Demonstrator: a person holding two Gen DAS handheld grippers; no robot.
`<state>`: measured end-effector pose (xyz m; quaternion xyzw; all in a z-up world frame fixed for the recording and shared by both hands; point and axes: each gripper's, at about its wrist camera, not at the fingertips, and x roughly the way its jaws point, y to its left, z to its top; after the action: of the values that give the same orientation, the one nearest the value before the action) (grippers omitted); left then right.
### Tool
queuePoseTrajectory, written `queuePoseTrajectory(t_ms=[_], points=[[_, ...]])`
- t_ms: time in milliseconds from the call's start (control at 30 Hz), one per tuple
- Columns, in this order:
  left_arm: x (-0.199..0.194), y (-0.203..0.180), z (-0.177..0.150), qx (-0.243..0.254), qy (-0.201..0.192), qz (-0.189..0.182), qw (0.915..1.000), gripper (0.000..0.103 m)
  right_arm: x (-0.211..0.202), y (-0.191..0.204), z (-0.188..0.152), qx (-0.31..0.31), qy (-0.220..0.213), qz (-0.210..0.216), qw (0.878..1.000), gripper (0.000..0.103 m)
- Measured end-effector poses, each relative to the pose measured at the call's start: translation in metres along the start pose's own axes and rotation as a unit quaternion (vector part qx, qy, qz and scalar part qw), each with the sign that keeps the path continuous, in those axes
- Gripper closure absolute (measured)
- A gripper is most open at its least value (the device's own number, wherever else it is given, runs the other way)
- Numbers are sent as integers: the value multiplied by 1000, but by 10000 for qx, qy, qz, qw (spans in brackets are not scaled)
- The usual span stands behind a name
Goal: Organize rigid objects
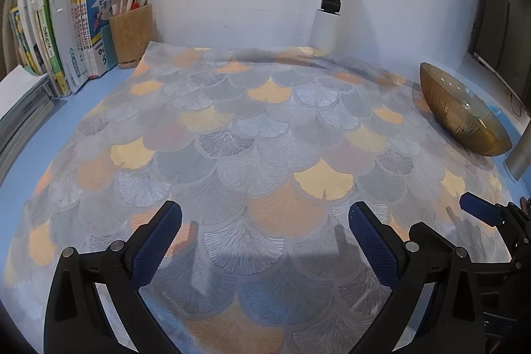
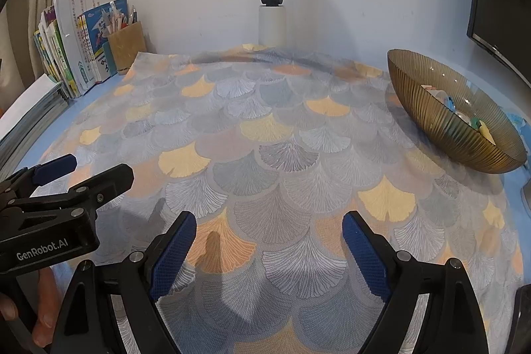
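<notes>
Bowl far right already holds small bits – mat bare, both tools spread apart, empty – looks about done.

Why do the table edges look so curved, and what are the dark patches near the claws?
Left wrist view: the fisheye lens bends the patterned cloth into a dome; the left gripper casts soft shadows. Right wrist view: same bending, black corners, finger shadows below the right gripper, small glints on the glass bowl.
</notes>
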<state>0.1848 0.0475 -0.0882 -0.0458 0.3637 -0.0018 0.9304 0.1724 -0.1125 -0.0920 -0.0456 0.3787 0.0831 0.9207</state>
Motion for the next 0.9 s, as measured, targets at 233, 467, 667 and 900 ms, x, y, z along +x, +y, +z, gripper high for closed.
queuePoseTrajectory(t_ms=[233,467,667,900], points=[[1,1,0,-3,19,43,10000,2,1,1,0,-11,38,2,10000,14],[1,2,0,9,15,19,10000,2,1,0,-1,26,37,0,10000,14],[0,1,0,28,5,65,10000,2,2,0,-1,18,46,-6,10000,14],[0,1,0,60,7,68,10000,2,2,-1,-1,7,49,1,10000,14]])
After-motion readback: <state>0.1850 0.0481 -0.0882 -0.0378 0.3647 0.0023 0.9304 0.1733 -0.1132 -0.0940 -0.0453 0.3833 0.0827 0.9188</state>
